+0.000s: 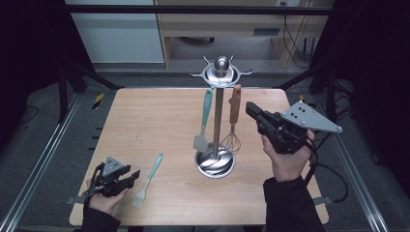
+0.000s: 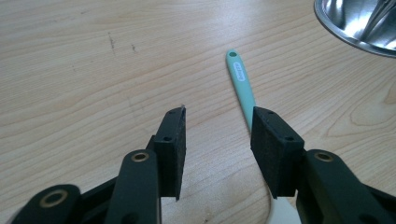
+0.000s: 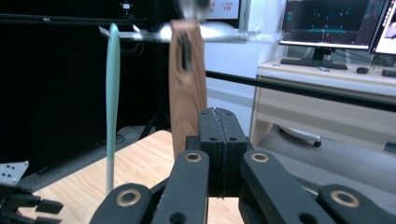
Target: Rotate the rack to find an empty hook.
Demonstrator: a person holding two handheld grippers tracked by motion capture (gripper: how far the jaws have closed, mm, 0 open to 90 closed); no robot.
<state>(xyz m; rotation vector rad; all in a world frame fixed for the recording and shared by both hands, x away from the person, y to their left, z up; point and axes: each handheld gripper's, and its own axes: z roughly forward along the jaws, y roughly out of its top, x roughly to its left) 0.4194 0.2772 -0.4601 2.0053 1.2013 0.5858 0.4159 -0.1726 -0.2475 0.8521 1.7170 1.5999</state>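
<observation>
Near the wooden table's [image 1: 145, 121] front-left corner, the left gripper [image 2: 217, 140], jaws apart, should straddle the teal-handled silicone brush [image 2: 243, 86] squarely; the right gripper [image 3: 218, 140] is closed, empty.

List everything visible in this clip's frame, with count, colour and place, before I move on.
pastry brush: 1, teal handle, flat on table near left gripper
utensil stand: 1, steel, table centre
spatula: 1, teal handle, hanging on stand
whisk: 1, wooden handle, hanging on stand
table: 1, light wood
left gripper: 1, black, jaws open beside brush handle
right gripper: 1, black, jaws shut, raised near whisk handle
</observation>
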